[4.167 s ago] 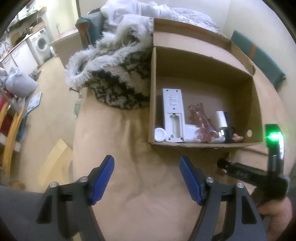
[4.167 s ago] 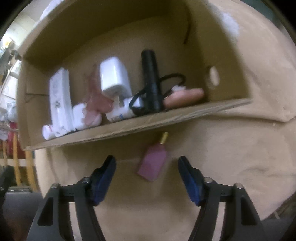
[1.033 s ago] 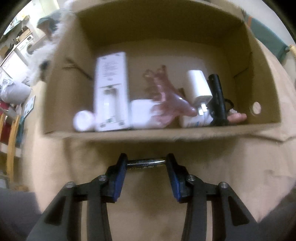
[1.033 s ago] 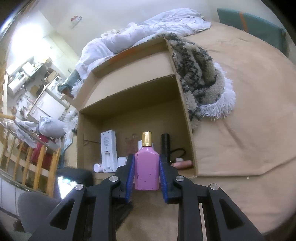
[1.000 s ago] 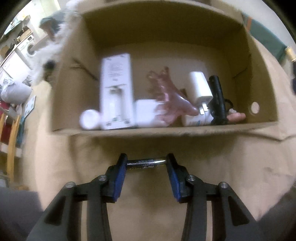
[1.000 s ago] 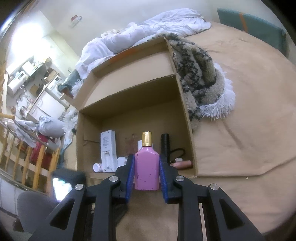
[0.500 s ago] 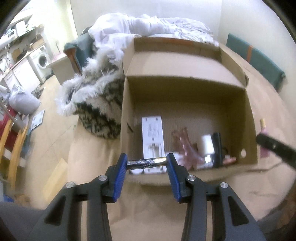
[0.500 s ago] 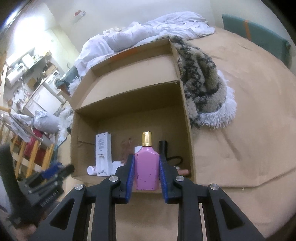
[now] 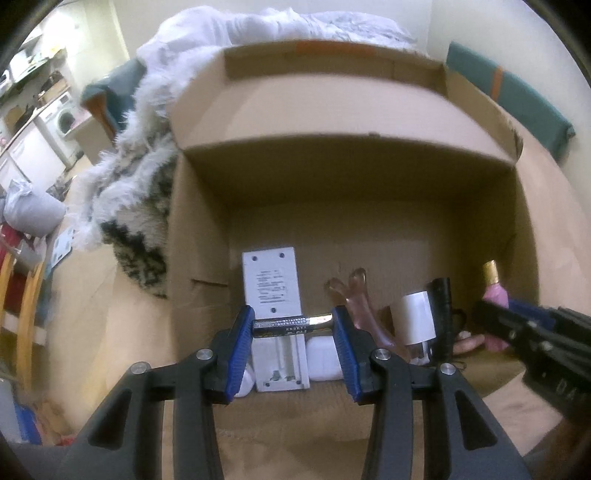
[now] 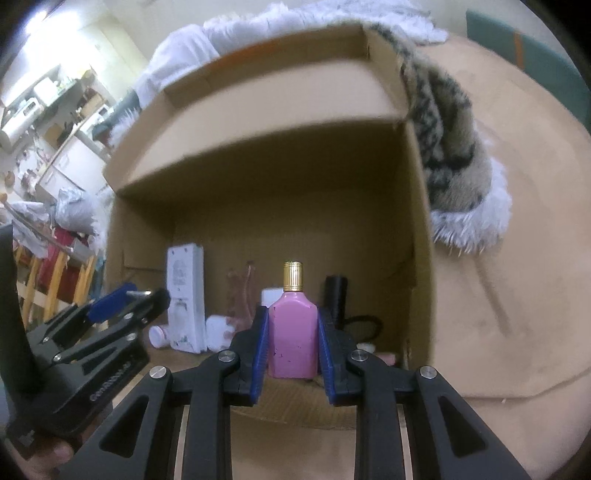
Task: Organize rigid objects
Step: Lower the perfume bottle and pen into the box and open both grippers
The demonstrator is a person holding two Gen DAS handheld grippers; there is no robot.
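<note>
Left gripper (image 9: 293,325): clamped an AA battery (image 9: 291,324) crosswise; label legible only here.
Right gripper (image 10: 291,332): gripped a pink perfume bottle (image 10: 293,328) upright; chipped paint visible only here.
Cardboard box (image 9: 199,266): both hung over it.

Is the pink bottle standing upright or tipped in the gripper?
Upright: the pink bottle has its gold cap on top, and the right gripper clamps its sides.

The far half of the cardboard box (image 9: 369,236) floor is left bare. The near edge is crowded by a white remote (image 9: 275,295), a charger (image 9: 417,321) and a black flashlight (image 9: 441,310).

Home: washing machine (image 9: 65,119), rumpled bedding (image 9: 295,26)
</note>
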